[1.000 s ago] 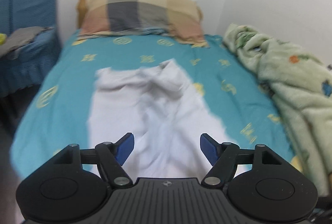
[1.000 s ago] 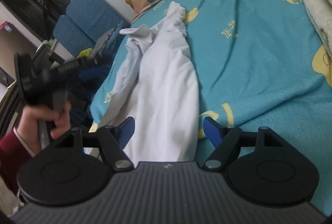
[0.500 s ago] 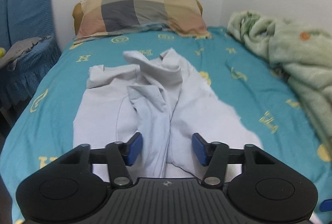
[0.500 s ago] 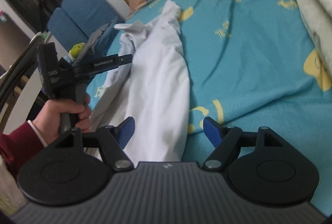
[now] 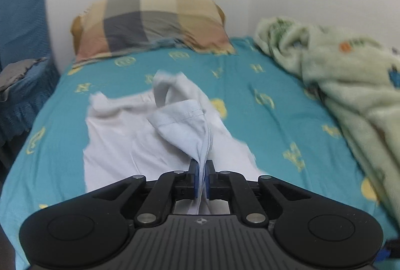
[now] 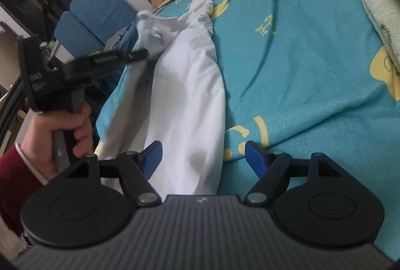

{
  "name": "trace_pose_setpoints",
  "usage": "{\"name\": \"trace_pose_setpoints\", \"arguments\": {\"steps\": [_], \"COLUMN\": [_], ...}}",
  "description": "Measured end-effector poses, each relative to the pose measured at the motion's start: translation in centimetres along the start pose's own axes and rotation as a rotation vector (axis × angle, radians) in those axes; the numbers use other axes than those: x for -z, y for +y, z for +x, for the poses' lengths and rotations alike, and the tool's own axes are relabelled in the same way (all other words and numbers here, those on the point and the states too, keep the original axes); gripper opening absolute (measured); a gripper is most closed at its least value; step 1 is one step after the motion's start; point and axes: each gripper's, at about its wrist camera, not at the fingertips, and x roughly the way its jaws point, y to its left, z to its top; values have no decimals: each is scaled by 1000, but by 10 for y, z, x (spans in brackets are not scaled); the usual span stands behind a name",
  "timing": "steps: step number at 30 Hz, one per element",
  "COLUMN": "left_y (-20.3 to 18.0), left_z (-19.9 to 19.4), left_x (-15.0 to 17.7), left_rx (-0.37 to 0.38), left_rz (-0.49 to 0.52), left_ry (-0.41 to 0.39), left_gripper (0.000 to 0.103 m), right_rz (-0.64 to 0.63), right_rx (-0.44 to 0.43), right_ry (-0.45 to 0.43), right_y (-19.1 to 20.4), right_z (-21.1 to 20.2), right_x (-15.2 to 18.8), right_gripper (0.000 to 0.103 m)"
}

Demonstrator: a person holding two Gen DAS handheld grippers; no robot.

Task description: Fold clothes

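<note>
Left wrist view: our left gripper (image 5: 202, 178) has just closed onto a fold of the white shirt (image 5: 140, 142) mid-bed, while our right gripper (image 6: 203, 160) gapes wide, holding nothing.

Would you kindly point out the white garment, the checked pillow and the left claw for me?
white garment (image 5: 120, 135), left wrist view, flat part on the bed.
checked pillow (image 5: 150, 25), left wrist view, middle of its face.
left claw (image 5: 202, 178), left wrist view, between its fingertips, shut on cloth.
</note>
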Motion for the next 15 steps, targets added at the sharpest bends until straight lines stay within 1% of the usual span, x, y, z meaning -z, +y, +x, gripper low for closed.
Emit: {"name": "trace_pose_setpoints", "arguments": {"steps": [3, 4, 6, 7, 8, 9, 10, 11, 12, 13, 14, 15], "left_y": [-13, -15, -16, -15, -13, -10, -6, -1, 6, 13, 21, 29], "left_z": [10, 9, -2, -12, -24, -38, -52, -67, -85, -102, -116, -129], "left_x": [13, 16, 23, 25, 28, 32, 35, 39, 45, 50, 56, 63], "left_rx": [2, -2, -6, -5, -9, -20, -30, -42, -57, -71, -84, -95], "left_rz": [14, 19, 27, 30, 33, 37, 41, 40, 32, 19, -1, -26], "left_ry": [53, 65, 77, 84, 90, 94, 98, 98, 92, 91, 99, 110], "left_gripper": [19, 25, 27, 31, 41, 47, 60, 65, 68, 75, 80, 80], "right_rz": [-10, -13, -20, -24, -29, -34, -38, -43, -49, -54, -60, -67], "right_rx": [12, 14, 16, 17, 16, 14, 13, 11, 8, 5, 1, -1], "right_ry": [-4, -4, -6, -7, -8, -9, -10, -11, -12, -14, -15, -16], "right_y": [1, 1, 2, 2, 3, 3, 4, 6, 7, 8, 10, 12], "right_z": [-1, -1, -2, -2, -3, -4, -5, -6, -7, -9, -11, -14], "right_x": [0, 0, 0, 0, 0, 1, 1, 1, 1, 2, 3, 4], "right_gripper": [76, 76, 76, 76, 76, 76, 76, 76, 76, 76, 76, 76]}}
